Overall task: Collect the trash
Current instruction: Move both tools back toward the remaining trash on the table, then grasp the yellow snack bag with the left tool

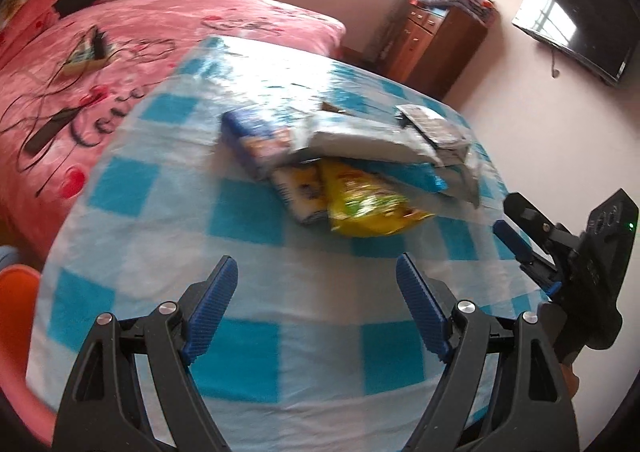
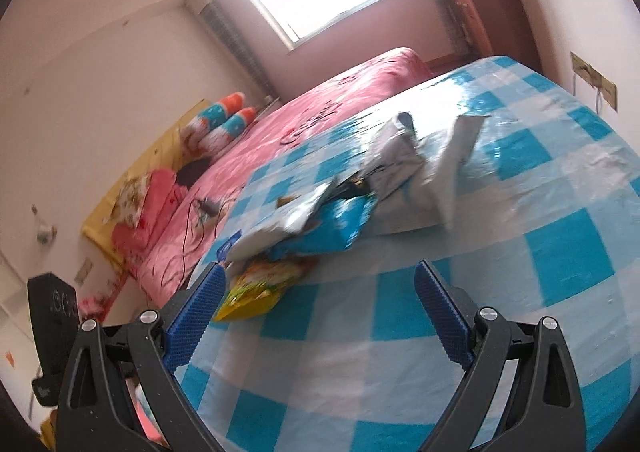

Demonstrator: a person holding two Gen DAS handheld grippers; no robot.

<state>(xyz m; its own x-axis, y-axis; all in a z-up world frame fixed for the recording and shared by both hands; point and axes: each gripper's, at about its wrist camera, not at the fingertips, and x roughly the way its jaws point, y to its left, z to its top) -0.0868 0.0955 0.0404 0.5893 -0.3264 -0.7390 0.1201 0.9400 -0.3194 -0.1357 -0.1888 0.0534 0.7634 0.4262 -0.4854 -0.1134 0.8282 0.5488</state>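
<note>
Plainly, nothing is gathered yet; the notes run from the claws outward.

Left claw (image 1: 316, 284): released, jaws wide, nothing between the blue pads; it hangs over the bare checked cloth just short of the pile.

Right claw (image 2: 320, 288): released too, jaws wide and empty; its left pad sits in front of the yellow packet in its own view, but I see no contact.

Desk (image 1: 120, 292): covered with a blue-and-white checked cloth, standing just beside a pink bed (image 1: 140, 31).

Trash pile (image 1: 344, 167): one loose heap near the middle of the desk, the pieces overlapping.

Yellow snack packet (image 1: 368, 207): nearest edge of the heap, partly tucked under the rest, lying flat.

Blue wrapper (image 2: 340, 228): crumpled, resting on the yellow packet's far side.

Grey-white mailer bags (image 1: 380, 139): lying on top of the heap, one flap standing up in the right wrist view; both pictures are blurred, so the count of pieces is probably four or five, no firmer.

Step in hand: the approach, both claws closing on the heap, none of the task done by my reading.

Next move: bring one claw down onto the yellow packet's free edge and clench on thin, slippery film; the other can pin or take the mailer bags so the heap does not slide on the cloth.
</note>
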